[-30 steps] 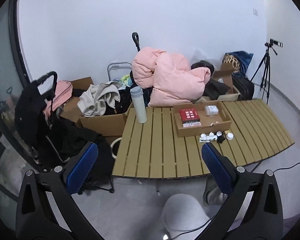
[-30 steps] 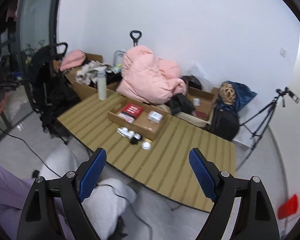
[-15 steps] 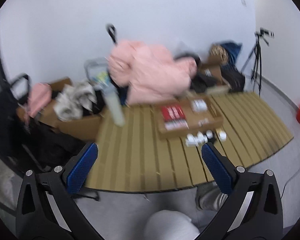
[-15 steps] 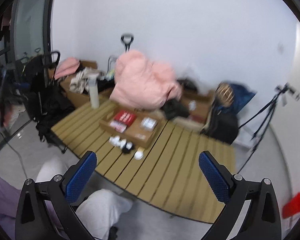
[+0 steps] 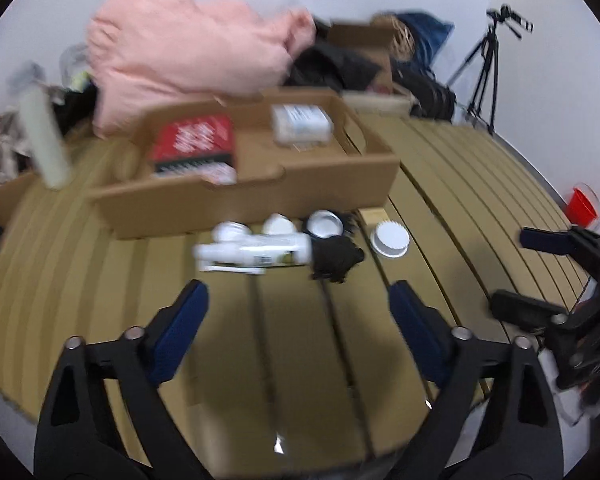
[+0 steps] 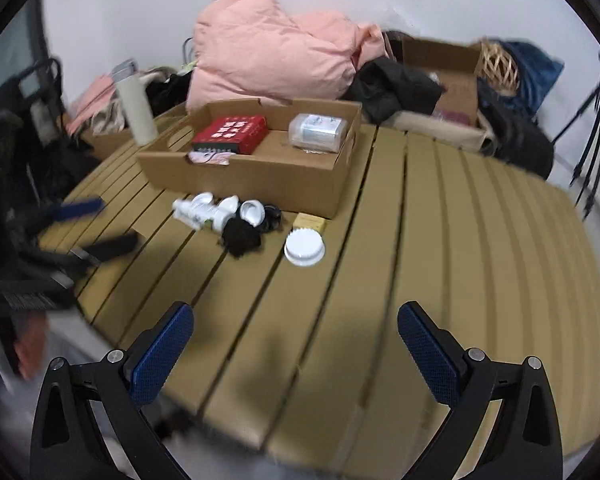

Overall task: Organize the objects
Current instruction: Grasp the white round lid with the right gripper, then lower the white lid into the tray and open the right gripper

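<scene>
A cardboard tray sits on the slatted table. It holds a red box and a clear packet. In front lie a white tube, small white jars, a black cloth, a white ribbed lid and a small tan block. My left gripper is open, empty, just short of the tube. My right gripper is open, empty, over the table's near edge.
A pale bottle stands left of the tray. A pink quilt, boxes and bags crowd behind the table. A tripod and a red bucket stand at the right.
Both grippers have moved forward and down over the table, so the tray and small objects loom much larger. Each gripper now shows in the other's view. Both stay open.
</scene>
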The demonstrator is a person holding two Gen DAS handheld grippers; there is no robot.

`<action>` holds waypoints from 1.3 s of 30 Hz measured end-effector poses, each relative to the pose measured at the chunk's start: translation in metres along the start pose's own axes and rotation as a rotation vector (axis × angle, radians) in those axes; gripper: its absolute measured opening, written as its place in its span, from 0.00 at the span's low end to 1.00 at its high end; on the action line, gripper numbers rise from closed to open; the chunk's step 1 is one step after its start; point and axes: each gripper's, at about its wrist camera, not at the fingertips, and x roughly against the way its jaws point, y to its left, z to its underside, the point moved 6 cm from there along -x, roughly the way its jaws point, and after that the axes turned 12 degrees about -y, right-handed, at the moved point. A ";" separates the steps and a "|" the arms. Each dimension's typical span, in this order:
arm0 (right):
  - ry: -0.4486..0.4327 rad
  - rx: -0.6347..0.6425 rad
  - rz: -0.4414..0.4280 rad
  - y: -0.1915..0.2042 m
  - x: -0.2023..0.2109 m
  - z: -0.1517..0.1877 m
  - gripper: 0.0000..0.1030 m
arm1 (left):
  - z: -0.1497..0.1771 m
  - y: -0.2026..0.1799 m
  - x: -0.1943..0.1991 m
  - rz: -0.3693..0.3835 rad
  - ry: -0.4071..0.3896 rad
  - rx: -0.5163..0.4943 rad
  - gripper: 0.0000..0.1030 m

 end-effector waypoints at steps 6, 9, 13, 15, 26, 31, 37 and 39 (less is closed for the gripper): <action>0.025 0.004 0.012 -0.009 -0.074 -0.007 0.68 | 0.013 -0.005 -0.066 0.023 0.106 -0.010 0.55; 0.023 0.010 -0.015 -0.011 -0.097 -0.010 0.64 | 0.014 -0.003 -0.078 0.052 0.117 0.025 0.51; 0.041 -0.011 -0.075 -0.018 -0.119 -0.011 0.60 | 0.013 -0.008 -0.079 0.066 0.098 0.018 0.36; 0.056 0.009 -0.085 -0.013 -0.126 -0.007 0.53 | 0.014 -0.011 -0.079 0.080 0.099 0.024 0.27; 0.027 0.027 0.021 -0.015 -0.072 -0.005 0.41 | -0.008 0.004 -0.003 0.216 0.109 0.201 0.27; -0.030 0.039 0.118 -0.025 0.026 -0.022 0.41 | -0.034 0.023 0.097 0.135 0.014 0.086 0.27; -0.135 -0.015 0.077 -0.029 0.126 -0.060 0.41 | -0.070 0.064 0.177 0.076 -0.125 0.101 0.27; -0.166 -0.010 0.078 -0.028 0.136 -0.074 0.41 | -0.082 0.074 0.182 0.085 -0.161 0.162 0.27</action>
